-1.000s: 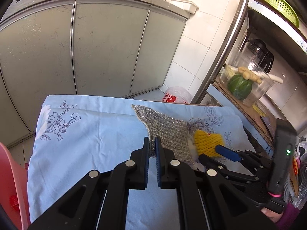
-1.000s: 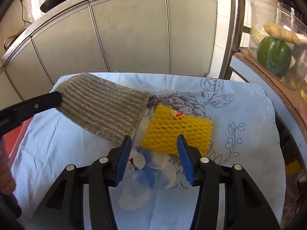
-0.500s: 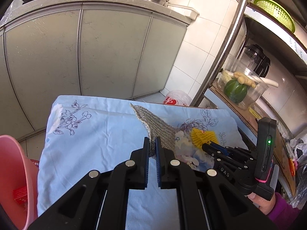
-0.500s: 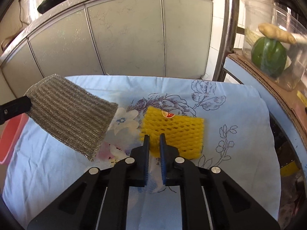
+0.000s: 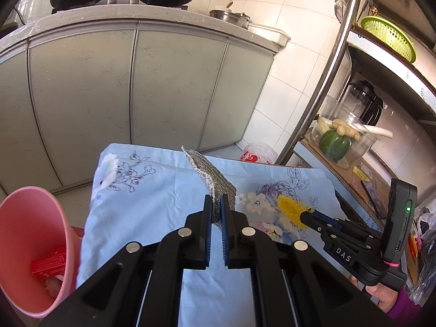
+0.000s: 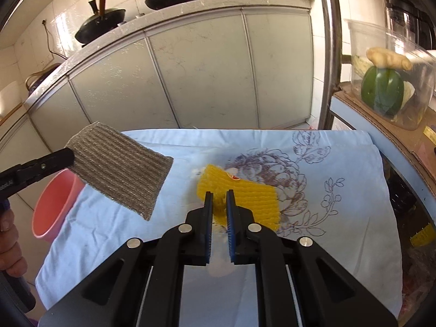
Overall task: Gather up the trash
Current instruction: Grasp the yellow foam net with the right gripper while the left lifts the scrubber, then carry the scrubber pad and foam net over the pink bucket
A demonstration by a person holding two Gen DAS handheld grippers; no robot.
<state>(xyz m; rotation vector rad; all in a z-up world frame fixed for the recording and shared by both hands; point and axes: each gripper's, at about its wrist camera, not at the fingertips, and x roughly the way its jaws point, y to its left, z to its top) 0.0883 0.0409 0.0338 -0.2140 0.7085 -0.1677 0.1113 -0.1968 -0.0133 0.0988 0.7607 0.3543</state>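
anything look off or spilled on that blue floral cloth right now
Nothing spilled or damaged. The grey metallic mesh scrubber hangs in the air from the left gripper, clear of the blue floral cloth, and the yellow foam fruit net is pinched in the right gripper.

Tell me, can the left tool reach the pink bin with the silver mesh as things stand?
Probably yes: the left tool holds the silver mesh lifted off the cloth, and nothing stands between it and the pink bin.

My left wrist camera looks forward and down along its fingers over the blue floral cloth (image 5: 152, 204), cabinets (image 5: 81, 95) at twelve o'clock. My right one views the same cloth (image 6: 340, 190) close up, my left gripper (image 6: 65, 155) at nine o'clock.
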